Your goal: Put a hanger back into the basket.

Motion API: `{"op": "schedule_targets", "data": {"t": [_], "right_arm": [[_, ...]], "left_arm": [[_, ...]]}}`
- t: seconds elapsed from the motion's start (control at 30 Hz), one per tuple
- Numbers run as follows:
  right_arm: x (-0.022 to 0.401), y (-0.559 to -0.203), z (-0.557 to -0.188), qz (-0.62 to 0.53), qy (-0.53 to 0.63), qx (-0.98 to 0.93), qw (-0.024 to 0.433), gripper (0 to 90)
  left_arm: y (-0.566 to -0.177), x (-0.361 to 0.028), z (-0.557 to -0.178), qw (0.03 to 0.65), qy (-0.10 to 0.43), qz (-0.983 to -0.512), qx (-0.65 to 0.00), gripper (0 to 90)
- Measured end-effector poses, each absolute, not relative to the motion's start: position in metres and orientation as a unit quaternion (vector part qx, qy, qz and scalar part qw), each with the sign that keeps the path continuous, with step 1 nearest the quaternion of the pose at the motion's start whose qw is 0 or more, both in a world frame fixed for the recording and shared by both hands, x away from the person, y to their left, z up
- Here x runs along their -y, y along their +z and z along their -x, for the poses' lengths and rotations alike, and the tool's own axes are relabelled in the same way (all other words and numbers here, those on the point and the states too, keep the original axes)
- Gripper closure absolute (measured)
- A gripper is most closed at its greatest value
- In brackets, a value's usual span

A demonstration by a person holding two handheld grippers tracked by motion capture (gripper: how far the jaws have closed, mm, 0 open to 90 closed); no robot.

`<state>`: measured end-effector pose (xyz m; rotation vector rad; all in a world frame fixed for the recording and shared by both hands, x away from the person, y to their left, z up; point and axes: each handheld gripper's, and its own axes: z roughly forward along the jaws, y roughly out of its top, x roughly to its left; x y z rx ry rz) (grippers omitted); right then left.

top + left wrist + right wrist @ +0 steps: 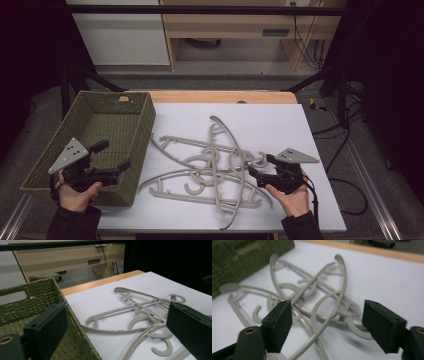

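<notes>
- High view: grey hangers [210, 167] tangled on the white table [280, 120], beside the green woven basket [107, 107]; no legible writing.
- Left gripper view: left gripper [117, 327] spread wide — empty, over the basket's corner.
- Right gripper view: right gripper [327, 320] jaws apart, hanger hook between them, unpressed.

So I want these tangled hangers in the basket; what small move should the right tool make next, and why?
Probably ease the right tool forward and close on the hanger hook that lies between its open jaws. The grey hangers lie heaped and crossed, and nothing is gripped yet; the green basket waits at the left.
</notes>
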<state>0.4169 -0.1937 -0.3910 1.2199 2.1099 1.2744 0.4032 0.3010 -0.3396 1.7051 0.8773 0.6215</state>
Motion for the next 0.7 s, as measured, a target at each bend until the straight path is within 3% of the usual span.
{"op": "schedule_targets", "data": {"t": [0.7], "right_arm": [[0.155,-0.448,-0.454,-0.506,0.354,-0.765,0.182,57.3]], "left_arm": [[-0.343,-0.295,-0.406,0.527,0.255,-0.723,-0.367,4.2]]}}
